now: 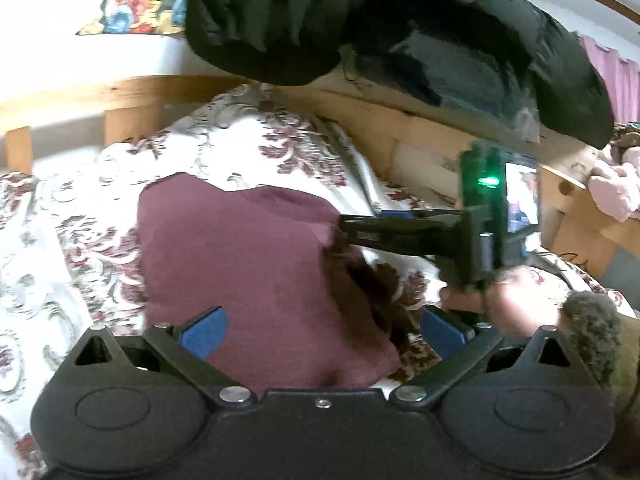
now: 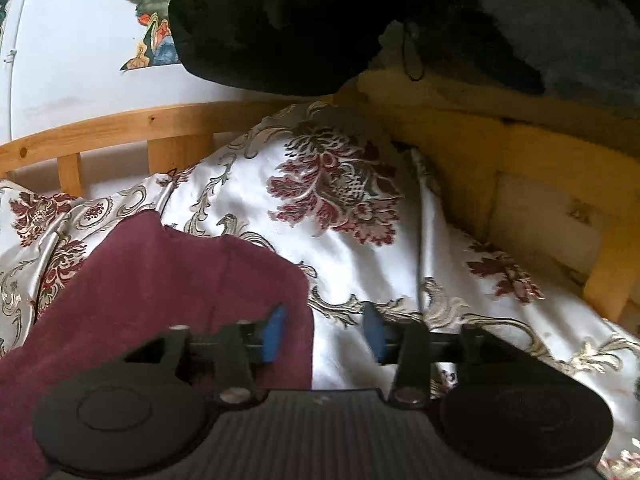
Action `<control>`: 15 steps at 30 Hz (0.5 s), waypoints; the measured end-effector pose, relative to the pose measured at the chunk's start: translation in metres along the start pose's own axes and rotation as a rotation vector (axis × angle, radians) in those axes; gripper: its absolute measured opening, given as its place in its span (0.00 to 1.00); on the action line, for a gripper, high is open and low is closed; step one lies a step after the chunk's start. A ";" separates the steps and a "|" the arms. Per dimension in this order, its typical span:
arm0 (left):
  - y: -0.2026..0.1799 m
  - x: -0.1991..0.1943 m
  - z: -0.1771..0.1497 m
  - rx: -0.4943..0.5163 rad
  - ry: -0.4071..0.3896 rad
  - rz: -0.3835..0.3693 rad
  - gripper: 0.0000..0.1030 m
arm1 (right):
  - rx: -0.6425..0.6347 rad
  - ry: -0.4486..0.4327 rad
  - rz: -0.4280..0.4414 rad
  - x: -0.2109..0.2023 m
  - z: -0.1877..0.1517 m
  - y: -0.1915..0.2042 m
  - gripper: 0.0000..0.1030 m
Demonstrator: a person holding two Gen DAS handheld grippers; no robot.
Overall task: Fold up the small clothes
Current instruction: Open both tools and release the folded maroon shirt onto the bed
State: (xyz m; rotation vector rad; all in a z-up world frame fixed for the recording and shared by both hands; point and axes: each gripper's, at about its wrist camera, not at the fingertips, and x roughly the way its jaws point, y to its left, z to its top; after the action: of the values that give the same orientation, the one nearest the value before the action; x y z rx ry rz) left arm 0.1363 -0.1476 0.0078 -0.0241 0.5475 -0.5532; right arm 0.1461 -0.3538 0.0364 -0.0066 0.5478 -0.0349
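Observation:
A maroon garment [image 1: 248,264] lies folded on a floral bedspread [image 1: 80,240]. My left gripper [image 1: 322,330] is open, its blue pads [image 1: 204,334] just above the garment's near edge. The right gripper [image 1: 352,232] comes in from the right, its fingers at the garment's right edge; a dark brown piece [image 1: 360,288] lies under it. In the right wrist view the garment [image 2: 160,288] is at the lower left. My right gripper [image 2: 325,334] is open, its left pad [image 2: 274,334] over the garment's right edge and its right pad over the bedspread [image 2: 360,216].
A wooden bed frame [image 1: 120,92] runs along the back and right side. A black padded jacket [image 1: 360,20] hangs over the rail above. Pink clothes [image 1: 616,188] lie at the far right. A hand [image 1: 516,304] holds the right gripper.

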 end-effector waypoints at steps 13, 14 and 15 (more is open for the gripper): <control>0.031 -0.032 -0.004 -0.096 -0.043 0.134 0.99 | 0.024 0.065 0.051 -0.077 -0.022 0.019 0.99; 0.034 -0.033 -0.004 -0.109 -0.046 0.155 0.99 | 0.030 0.078 0.068 -0.082 -0.025 0.021 0.99; 0.037 -0.033 -0.004 -0.122 -0.044 0.175 0.99 | 0.030 0.092 0.087 -0.087 -0.030 0.024 0.99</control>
State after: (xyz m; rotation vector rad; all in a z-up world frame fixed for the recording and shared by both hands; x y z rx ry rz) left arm 0.1291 -0.0984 0.0146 -0.1031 0.5336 -0.3473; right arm 0.0573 -0.3263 0.0558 0.0482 0.6390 0.0418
